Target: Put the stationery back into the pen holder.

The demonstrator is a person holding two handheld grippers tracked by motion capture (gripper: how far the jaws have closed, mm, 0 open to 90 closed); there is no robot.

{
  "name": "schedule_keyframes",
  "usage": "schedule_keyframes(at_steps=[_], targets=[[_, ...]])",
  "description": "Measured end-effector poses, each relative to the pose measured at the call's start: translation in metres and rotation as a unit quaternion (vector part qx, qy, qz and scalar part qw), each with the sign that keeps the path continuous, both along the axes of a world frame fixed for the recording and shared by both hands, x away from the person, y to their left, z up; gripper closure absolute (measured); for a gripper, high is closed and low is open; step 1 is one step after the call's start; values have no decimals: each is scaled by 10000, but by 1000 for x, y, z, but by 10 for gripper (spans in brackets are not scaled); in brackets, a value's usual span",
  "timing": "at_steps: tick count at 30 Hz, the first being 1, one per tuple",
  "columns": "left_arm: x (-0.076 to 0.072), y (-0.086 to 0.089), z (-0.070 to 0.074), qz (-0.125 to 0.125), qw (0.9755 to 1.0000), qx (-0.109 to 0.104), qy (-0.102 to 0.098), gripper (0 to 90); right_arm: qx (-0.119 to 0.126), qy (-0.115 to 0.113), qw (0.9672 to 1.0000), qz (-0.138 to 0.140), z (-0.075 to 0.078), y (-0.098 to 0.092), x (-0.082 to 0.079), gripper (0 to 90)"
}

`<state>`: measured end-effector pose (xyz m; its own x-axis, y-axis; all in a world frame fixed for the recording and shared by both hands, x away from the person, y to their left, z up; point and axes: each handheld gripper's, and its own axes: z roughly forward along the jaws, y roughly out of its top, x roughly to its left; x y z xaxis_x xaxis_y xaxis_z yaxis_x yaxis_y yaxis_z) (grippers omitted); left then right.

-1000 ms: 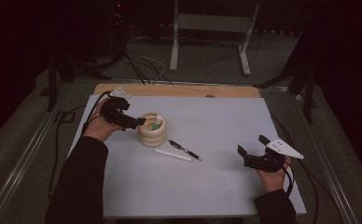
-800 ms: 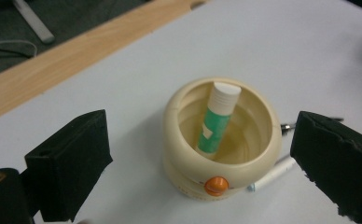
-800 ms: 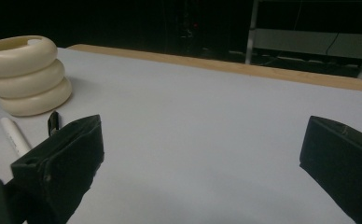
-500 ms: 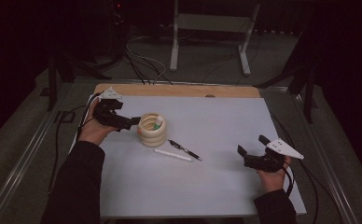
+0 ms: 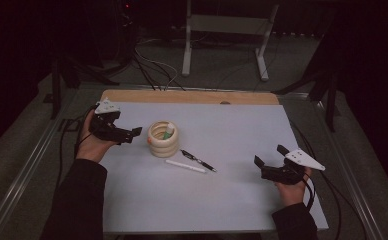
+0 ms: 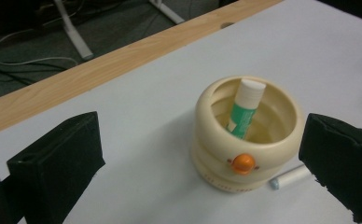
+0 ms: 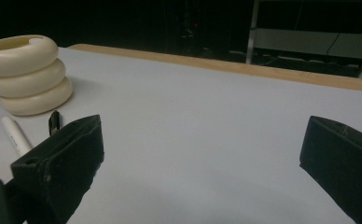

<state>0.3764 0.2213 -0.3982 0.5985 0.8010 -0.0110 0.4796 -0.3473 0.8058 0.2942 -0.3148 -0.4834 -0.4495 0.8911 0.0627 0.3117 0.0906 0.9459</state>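
Observation:
A cream ribbed cup [image 5: 163,140] stands on the white table top [image 5: 242,125], left of centre. A green stick with a white cap [image 6: 245,109] leans inside the cup [image 6: 216,140], which has an orange knob [image 6: 243,163] on its side. My left gripper [image 5: 133,135] sits just left of the cup, apart from it. Its jaws have just been opening and are open with nothing between them. A white pen [image 5: 184,166] and a black pen [image 5: 198,160] lie right of the cup. My right gripper [image 5: 269,155] rests open and empty near the front right.
A wooden strip [image 5: 192,96] runs along the table's far edge. Beyond it, cables [image 5: 152,65] and a metal stand [image 5: 222,30] are on the dark floor. In the right gripper view the cup [image 7: 27,74] and both pens [image 7: 16,135] lie to the left.
My left gripper has drawn back to the left, away from the cup, and its jaws stand wider. The green stick stays in the cup. The right hand has not moved.

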Motion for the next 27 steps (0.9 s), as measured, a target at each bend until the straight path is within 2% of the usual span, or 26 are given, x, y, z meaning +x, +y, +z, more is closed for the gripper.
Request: schedule_keyframes(at_steps=[4,6,12,13,18,23,27], targets=[[-6,3,-4,83,9999,58,-58,1,5,6,10000,1,0,0,0,0],[-8,4,-6,88,9999,22,-70,1,10,9,10000,1,0,0,0,0],[-17,6,-12,177,9995,44,-255,1,14,12,10000,4,0,0,0,0],[-18,7,-14,194,9994,-7,-281,1,11,8,10000,3,0,0,0,0],[-25,8,-20,193,9993,-34,-316,1,26,10,10000,-13,0,-1,0,0],[-33,12,-26,343,9986,-64,-389,2,28,8,10000,-14,0,-1,0,0],[-39,17,-34,378,9985,-122,-373,2,22,14,10000,-15,0,0,0,0]])
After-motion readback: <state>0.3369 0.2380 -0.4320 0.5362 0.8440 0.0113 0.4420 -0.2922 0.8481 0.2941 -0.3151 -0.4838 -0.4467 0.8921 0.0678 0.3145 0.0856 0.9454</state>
